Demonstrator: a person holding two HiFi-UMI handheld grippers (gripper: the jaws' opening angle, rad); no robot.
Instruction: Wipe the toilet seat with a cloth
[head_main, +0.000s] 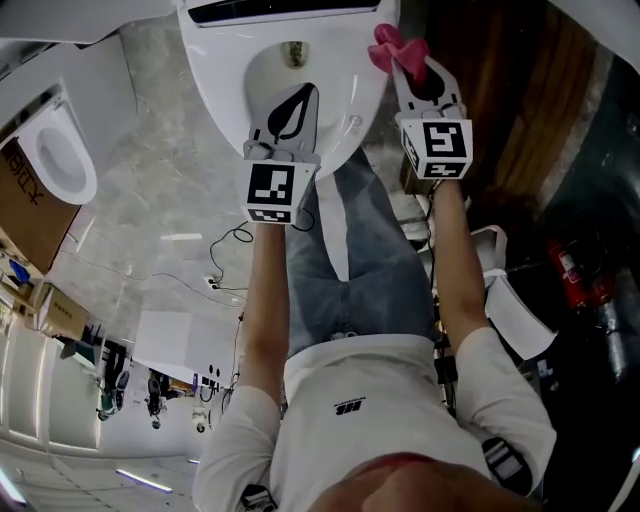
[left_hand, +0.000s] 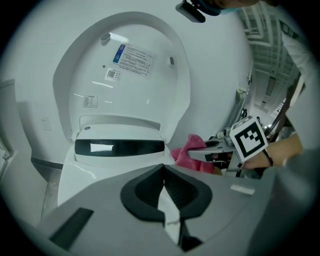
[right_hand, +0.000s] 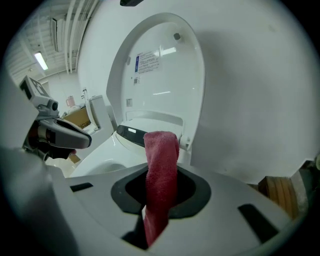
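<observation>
A white toilet (head_main: 352, 108) fills the top of the head view, its seat ring (left_hand: 64, 75) and lid (left_hand: 130, 85) both standing upright. My right gripper (head_main: 402, 58) is shut on a pink cloth (head_main: 388, 44), held just beyond the bowl's right rim. In the right gripper view the cloth (right_hand: 161, 150) hangs up out of the jaws of the right gripper (right_hand: 159, 172), in front of the hinge area. My left gripper (head_main: 299, 92) hovers over the bowl opening with its jaws together and nothing between them. From the left gripper (left_hand: 163, 170), the right gripper (left_hand: 194, 154) and the cloth (left_hand: 187, 148) show to the right.
A second toilet (head_main: 58, 155) and a cardboard box (head_main: 22, 200) stand at the left. Cables (head_main: 226, 262) trail over the grey floor. A wooden panel (head_main: 530, 110) and a red fire extinguisher (head_main: 568, 266) are at the right. The person's legs stand right before the bowl.
</observation>
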